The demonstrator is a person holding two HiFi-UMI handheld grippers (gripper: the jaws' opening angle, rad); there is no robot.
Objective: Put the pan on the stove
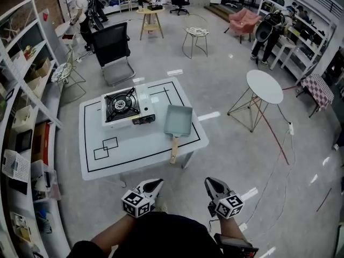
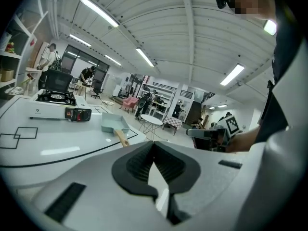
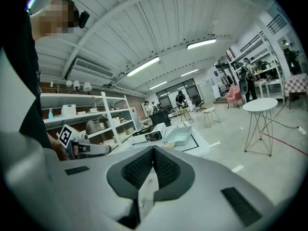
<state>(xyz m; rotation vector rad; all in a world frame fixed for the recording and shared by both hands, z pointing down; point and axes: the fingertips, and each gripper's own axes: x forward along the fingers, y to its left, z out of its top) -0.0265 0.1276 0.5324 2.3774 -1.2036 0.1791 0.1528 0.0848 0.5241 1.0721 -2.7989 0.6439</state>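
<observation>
Nothing was done: the rectangular pan (image 1: 178, 120) lay near the table's (image 1: 134, 156) right edge, beside the gas stove (image 1: 128, 106). The left gripper (image 1: 155, 184) and right gripper (image 1: 211, 183) were closed, empty.

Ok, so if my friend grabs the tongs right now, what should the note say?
Left tongs: shut, empty, held low in front of the person, short of the table.
Right tongs: shut, empty, held low beside the left.
Pan: on the table, just right of the stove, wooden handle pointing toward the person.
Done: nothing yet; the pan is untouched and the burner is bare.
Left: open the tongs, probably grip the handle, lift the pan and set it on the burner.
</observation>
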